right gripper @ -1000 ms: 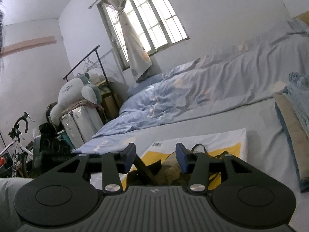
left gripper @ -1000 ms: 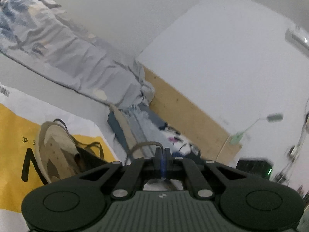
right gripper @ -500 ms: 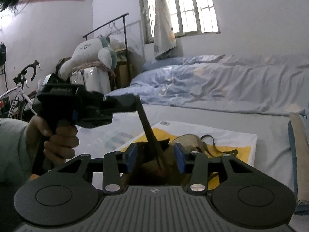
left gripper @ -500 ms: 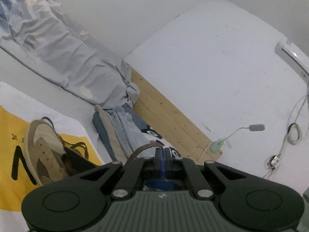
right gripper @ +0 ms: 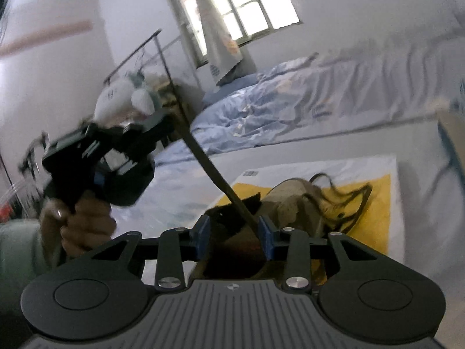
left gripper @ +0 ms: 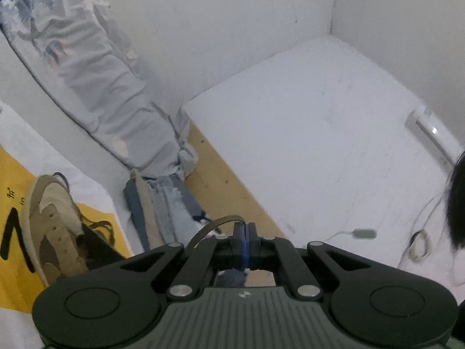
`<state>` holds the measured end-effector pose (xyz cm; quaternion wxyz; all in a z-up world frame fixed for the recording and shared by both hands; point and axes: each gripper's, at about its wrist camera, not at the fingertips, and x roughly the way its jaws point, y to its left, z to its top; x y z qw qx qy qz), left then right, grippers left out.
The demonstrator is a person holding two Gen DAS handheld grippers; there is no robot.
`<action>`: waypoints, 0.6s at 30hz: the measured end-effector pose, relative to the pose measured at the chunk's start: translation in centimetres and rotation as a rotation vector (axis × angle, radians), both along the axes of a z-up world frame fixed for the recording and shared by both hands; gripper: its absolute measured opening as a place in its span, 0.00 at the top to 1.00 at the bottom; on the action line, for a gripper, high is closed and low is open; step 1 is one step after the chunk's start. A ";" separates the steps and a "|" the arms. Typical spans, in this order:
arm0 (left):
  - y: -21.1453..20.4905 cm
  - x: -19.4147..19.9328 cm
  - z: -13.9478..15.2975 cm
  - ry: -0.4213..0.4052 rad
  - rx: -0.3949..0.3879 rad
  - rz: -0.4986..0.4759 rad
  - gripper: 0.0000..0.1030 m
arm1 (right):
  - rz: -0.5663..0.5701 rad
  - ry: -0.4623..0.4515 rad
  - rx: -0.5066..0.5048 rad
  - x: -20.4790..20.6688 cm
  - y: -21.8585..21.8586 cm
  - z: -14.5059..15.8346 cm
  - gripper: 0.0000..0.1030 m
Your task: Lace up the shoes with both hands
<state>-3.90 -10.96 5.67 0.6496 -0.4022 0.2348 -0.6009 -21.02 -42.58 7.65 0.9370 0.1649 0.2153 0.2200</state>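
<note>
A tan and brown shoe [left gripper: 55, 224] lies on a yellow and white bag [left gripper: 17, 174] on the bed. My left gripper [left gripper: 245, 232] is shut on its dark lace [left gripper: 215, 225], which curves in from the left. In the right wrist view the left gripper [right gripper: 170, 122] is held up at left by a hand [right gripper: 84, 221]. From it the lace [right gripper: 209, 163] runs taut down to the shoe [right gripper: 293, 200]. My right gripper [right gripper: 234, 232] hovers just over the shoe's opening. Its jaws stand apart with the lace passing between them near the right pad [right gripper: 266, 234], not pinched.
A rumpled blue quilt [right gripper: 290, 101] covers the far side of the bed. Folded jeans [left gripper: 162, 203] lie by a wooden headboard [left gripper: 226, 180]. A plush toy [right gripper: 122, 99], a clothes rail and a window stand behind. Loose lace loops [right gripper: 348, 203] trail on the bag.
My right gripper has sunk toward the shoe and its jaws have narrowed. The left gripper came into its view pulling the lace taut. The left view has rolled and swung toward the wall.
</note>
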 end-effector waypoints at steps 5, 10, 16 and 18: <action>0.5 0.4 -0.3 0.037 -0.054 0.025 1.00 | -0.016 0.072 0.392 0.8 -2.1 -2.0 0.63; 0.5 0.9 -0.6 0.068 -0.083 0.030 1.00 | -0.042 0.097 0.639 1.2 -2.3 -3.8 0.63; 0.7 1.1 -0.6 0.080 -0.104 0.029 1.00 | -0.105 0.110 0.875 1.6 -3.4 -5.7 0.64; 0.7 1.1 -0.7 0.083 -0.108 0.032 1.00 | -0.125 0.110 0.923 1.7 -3.8 -6.1 0.64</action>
